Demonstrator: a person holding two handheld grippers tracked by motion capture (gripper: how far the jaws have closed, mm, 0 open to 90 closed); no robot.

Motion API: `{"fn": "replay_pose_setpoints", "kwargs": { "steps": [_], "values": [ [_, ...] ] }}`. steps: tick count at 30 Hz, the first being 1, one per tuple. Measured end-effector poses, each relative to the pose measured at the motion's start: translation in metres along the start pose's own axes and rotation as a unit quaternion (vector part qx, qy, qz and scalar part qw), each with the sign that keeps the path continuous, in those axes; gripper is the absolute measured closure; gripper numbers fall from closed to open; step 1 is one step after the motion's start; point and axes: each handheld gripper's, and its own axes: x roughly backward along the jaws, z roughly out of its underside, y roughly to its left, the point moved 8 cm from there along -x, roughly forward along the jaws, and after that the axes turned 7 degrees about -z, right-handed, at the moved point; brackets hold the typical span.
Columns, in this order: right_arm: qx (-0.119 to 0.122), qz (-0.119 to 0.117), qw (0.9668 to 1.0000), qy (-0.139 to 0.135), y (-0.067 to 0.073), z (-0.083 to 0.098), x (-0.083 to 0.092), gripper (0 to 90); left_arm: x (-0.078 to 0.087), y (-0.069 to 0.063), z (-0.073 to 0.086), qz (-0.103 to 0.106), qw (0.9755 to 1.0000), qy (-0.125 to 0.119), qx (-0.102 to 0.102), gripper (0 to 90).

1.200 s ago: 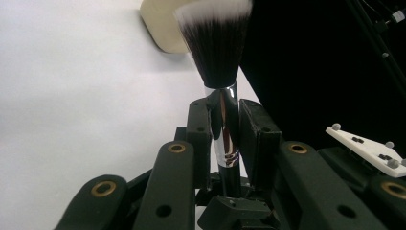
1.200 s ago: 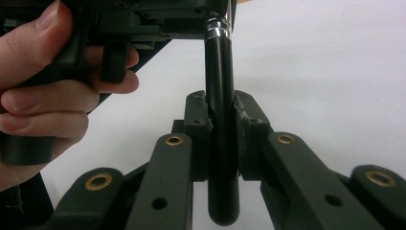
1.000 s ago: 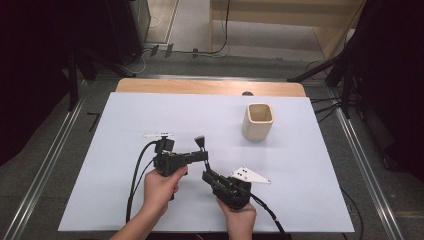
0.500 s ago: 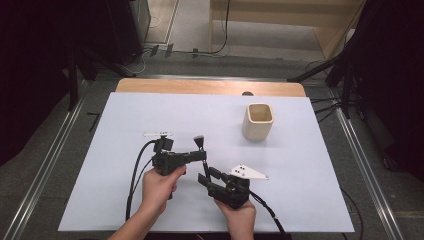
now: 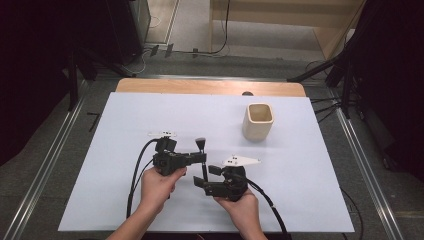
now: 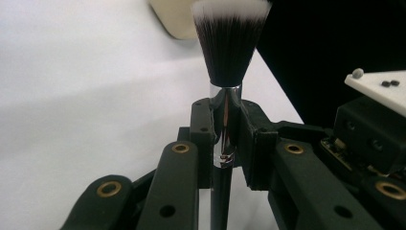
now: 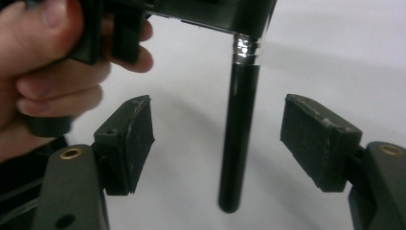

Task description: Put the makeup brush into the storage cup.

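From the high view, my left gripper [image 5: 202,158] reaches toward the right across the white table [image 5: 100,200] and pinches the makeup brush [image 5: 201,155], which stands upright with its dark bristle head up and its handle pointing down. My right gripper [image 5: 206,176] sits just below and to the right of it, jaws spread on either side of the handle's lower end, and they have just been opening with the handle between them but untouched. A cream cup [image 5: 258,121] stands well apart, toward the far right of the table.

In the left gripper view, my left gripper [image 6: 225,132] has its jaws pressed together on the brush [image 6: 229,57] at the shiny metal ferrule. The bristles rise above the jaws, dark with white tips. The cup [image 6: 174,19] shows blurred behind them.

In the right gripper view, my right gripper [image 7: 225,134] stands wide, and the black handle of the brush [image 7: 238,139] hangs between the two fingers [image 7: 139,134] without touching either. My left hand [image 7: 52,72] grips the other tool at top left.

I can read no writing or brand on anything.
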Motion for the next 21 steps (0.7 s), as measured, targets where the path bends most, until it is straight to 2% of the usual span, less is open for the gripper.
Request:
{"fn": "replay_pose_setpoints", "kwargs": {
  "steps": [2, 6, 10, 13, 18, 21],
  "values": [
    [-0.007, -0.004, 1.0, 0.004, 0.0, -0.001, 0.0, 27.8, 0.0, 0.001, 0.0, -0.002, 1.0, 0.004, 0.0, 78.4],
    [-0.003, -0.011, 0.9997, 0.02, 0.002, -0.005, 0.004, 26.7, -0.001, 0.002, 0.001, -0.004, 0.9999, 0.009, -0.003, 78.4],
    [0.001, -0.01, 0.9992, 0.039, -0.004, -0.005, 0.009, 26.6, -0.003, 0.004, 0.003, -0.006, 0.9998, 0.018, -0.005, 78.3],
    [0.015, -0.007, 0.9983, 0.056, -0.008, 0.0, 0.012, 26.6, -0.005, 0.005, 0.006, -0.007, 0.9994, 0.03, -0.017, 78.3],
    [0.036, -0.026, 0.9966, 0.069, -0.011, 0.002, 0.016, 26.7, -0.007, 0.008, 0.007, -0.005, 0.9989, 0.042, -0.021, 78.3],
    [0.064, -0.034, 0.9943, 0.077, -0.013, 0.002, 0.019, 27.0, -0.007, 0.011, 0.008, -0.007, 0.9985, 0.048, -0.026, 78.3]
  ]
}}
